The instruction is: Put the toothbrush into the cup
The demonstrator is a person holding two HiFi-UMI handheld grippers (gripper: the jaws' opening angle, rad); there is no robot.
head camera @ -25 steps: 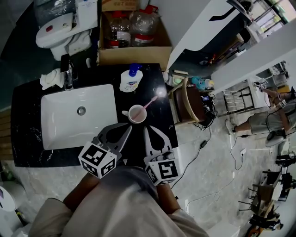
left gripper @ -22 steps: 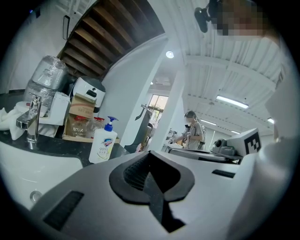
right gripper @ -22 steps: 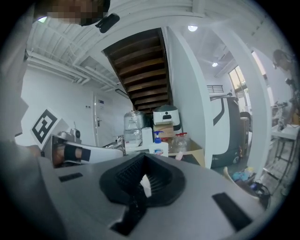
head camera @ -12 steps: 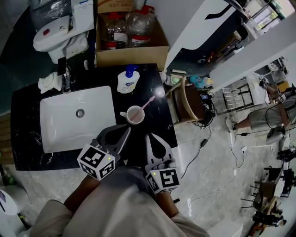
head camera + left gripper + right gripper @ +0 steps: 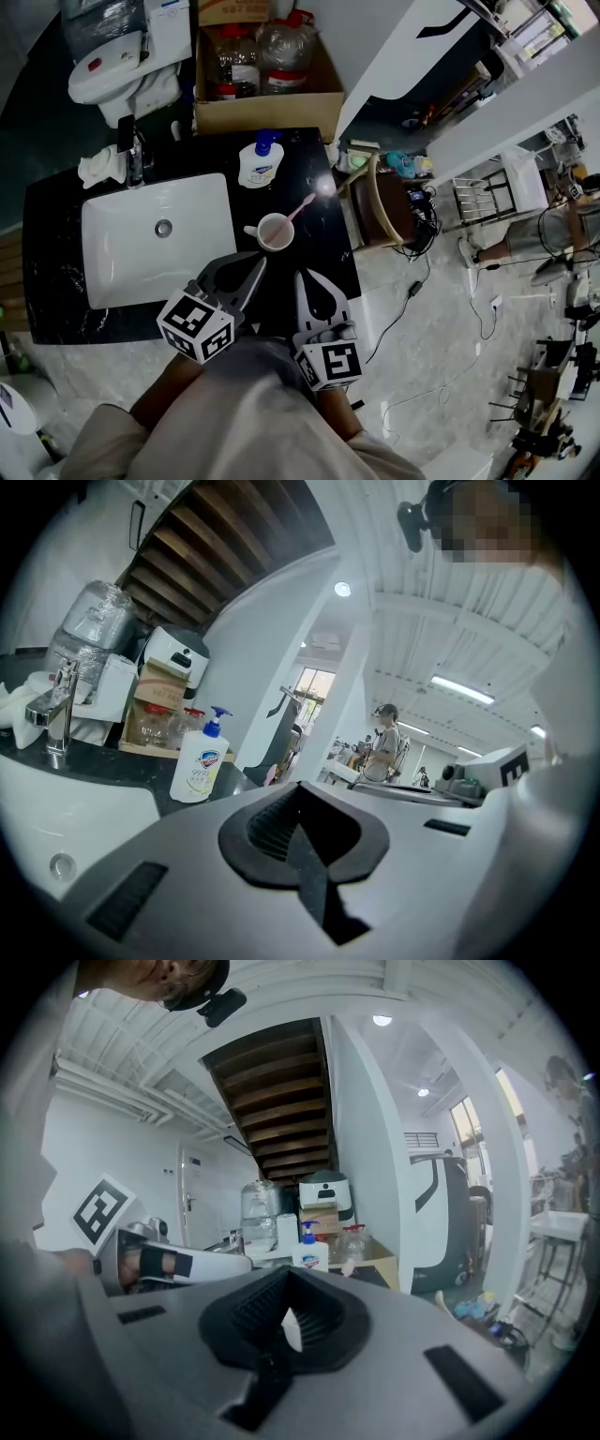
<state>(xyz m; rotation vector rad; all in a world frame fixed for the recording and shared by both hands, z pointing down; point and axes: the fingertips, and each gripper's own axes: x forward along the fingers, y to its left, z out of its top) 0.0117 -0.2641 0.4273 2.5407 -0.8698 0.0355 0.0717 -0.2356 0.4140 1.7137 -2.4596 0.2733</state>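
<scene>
Since the last second has brought almost no movement, the left gripper [image 5: 255, 264] and the right gripper [image 5: 302, 277] sit low in the centre of the frame, close to the person's body. Each has its jaws closed together on nothing. Just above them on the black table [image 5: 309, 164] stands the cup [image 5: 275, 232], untouched, with the pink toothbrush [image 5: 302, 208] already resting in it, its end leaning out toward the upper right as before. Farther up are the soap bottle [image 5: 260, 161] and a cardboard box [image 5: 267, 111]. The task looks finished; nothing needs gripping.
</scene>
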